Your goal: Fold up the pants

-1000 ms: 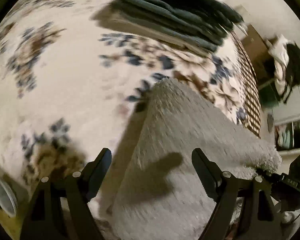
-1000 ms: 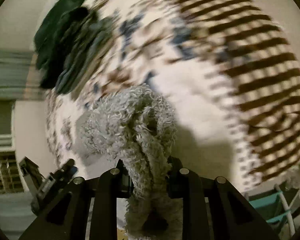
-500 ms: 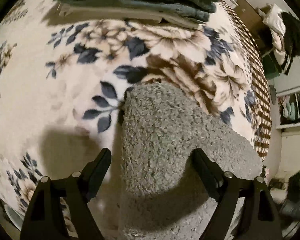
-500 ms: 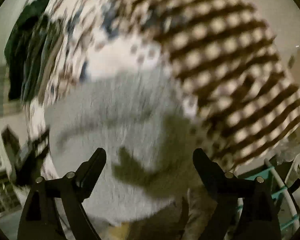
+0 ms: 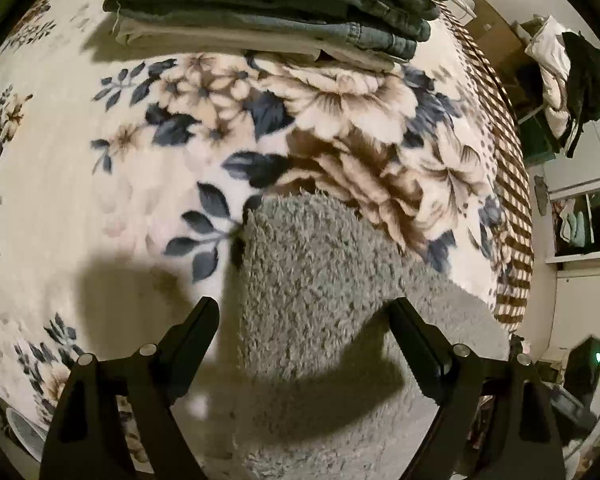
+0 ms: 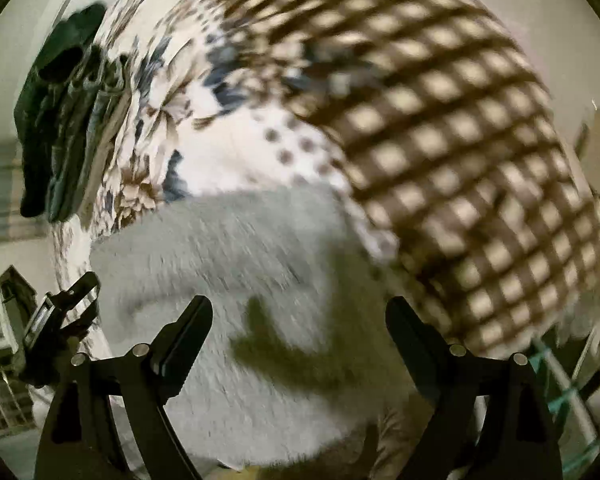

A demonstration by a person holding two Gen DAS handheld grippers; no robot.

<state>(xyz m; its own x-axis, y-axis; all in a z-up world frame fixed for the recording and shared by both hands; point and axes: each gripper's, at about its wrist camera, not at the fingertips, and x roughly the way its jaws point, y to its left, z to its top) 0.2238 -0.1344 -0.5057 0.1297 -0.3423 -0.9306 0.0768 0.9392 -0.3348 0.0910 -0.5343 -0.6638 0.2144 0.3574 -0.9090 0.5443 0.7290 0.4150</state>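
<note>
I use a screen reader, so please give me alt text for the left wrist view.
The open left gripper hovers over fuzzy grey pants lying on a floral blanket, its fingers holding nothing. A stack of folded clothes sits at the blanket's far edge.

Found no readable text, label, brand, number or sign in either view.
</note>
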